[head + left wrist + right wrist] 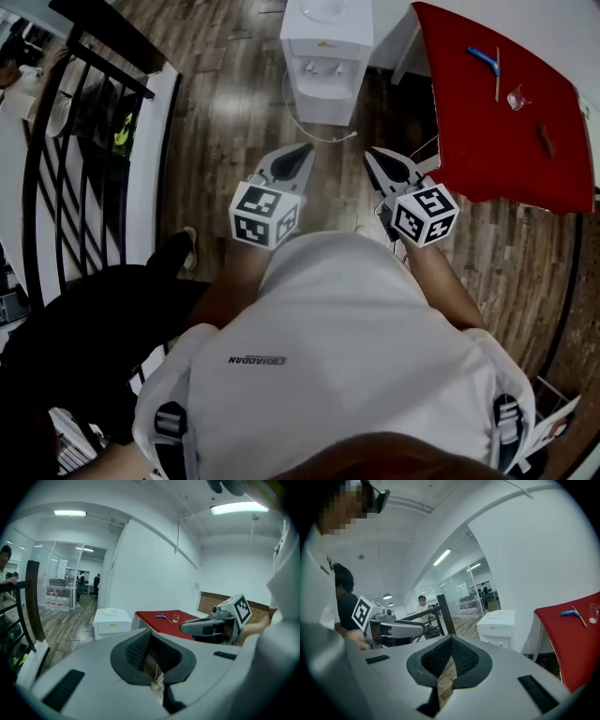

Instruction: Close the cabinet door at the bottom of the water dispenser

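We hold the left gripper (304,151) and right gripper (374,156) shut and empty, side by side, well apart from the water dispenser (325,56), whose cabinet door we can't clearly make out

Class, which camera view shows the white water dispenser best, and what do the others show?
The head view: the water dispenser stands unobstructed, top and tap panel visible. Both gripper views show only its upper part, the base hidden behind the left tool and right tool.

Water dispenser (111,623) btm cabinet door behind left gripper (151,639) body
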{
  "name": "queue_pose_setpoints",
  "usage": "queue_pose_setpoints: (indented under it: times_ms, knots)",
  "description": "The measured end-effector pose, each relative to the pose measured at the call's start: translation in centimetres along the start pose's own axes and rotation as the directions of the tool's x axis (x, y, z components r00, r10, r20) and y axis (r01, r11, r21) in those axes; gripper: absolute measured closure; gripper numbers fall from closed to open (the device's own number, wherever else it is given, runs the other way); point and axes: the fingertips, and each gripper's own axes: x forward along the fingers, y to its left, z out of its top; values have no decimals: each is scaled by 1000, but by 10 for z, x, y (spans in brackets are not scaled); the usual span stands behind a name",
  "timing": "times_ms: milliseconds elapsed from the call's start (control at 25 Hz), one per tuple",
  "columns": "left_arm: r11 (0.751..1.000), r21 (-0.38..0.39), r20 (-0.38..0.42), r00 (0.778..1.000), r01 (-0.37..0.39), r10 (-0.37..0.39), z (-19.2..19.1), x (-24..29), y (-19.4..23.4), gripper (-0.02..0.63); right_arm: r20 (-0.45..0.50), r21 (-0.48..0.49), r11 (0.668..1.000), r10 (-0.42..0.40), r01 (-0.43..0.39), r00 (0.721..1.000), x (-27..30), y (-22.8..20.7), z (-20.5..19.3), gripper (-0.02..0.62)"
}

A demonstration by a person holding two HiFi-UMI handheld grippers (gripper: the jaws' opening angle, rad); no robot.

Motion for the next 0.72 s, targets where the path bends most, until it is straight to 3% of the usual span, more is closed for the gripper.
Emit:
queue_pose_setpoints:
  times_ms: [200, 720]
  knots:
    - [999, -28, 12, 1000, -26, 26, -1, -1, 21, 611, -28, -12, 1000, -21, 21, 999, 5, -1, -3, 574]
    - [1000, -9, 6, 1000, -23, 23, 2, 8, 17, 609, -10, 2, 1000, -15, 15, 1000, 8, -13, 1, 574]
